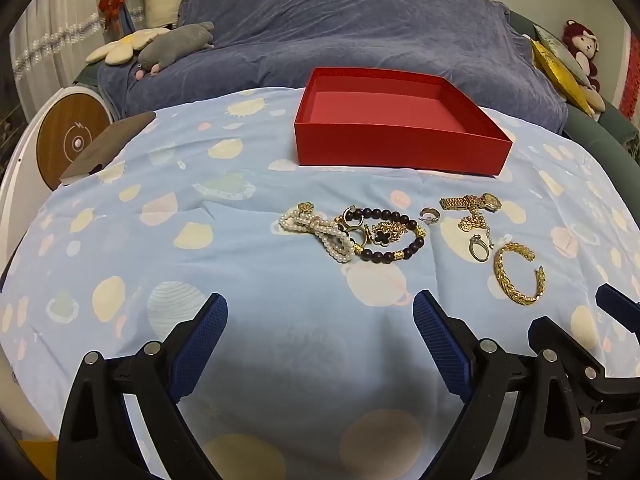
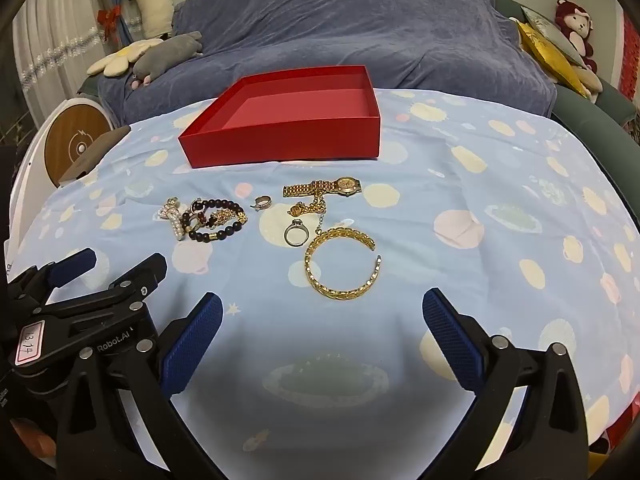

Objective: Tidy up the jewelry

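An empty red box stands at the back of the blue patterned cloth. In front of it lie a pearl bracelet, a dark bead bracelet, a gold watch, a ring, a small hoop and a gold cuff bangle. My left gripper is open and empty, short of the bead pile. My right gripper is open and empty, just short of the bangle.
A blue-covered sofa with plush toys runs behind the table. A round wooden-faced device and a dark flat object sit at the left edge. The right gripper's body shows at the left view's right.
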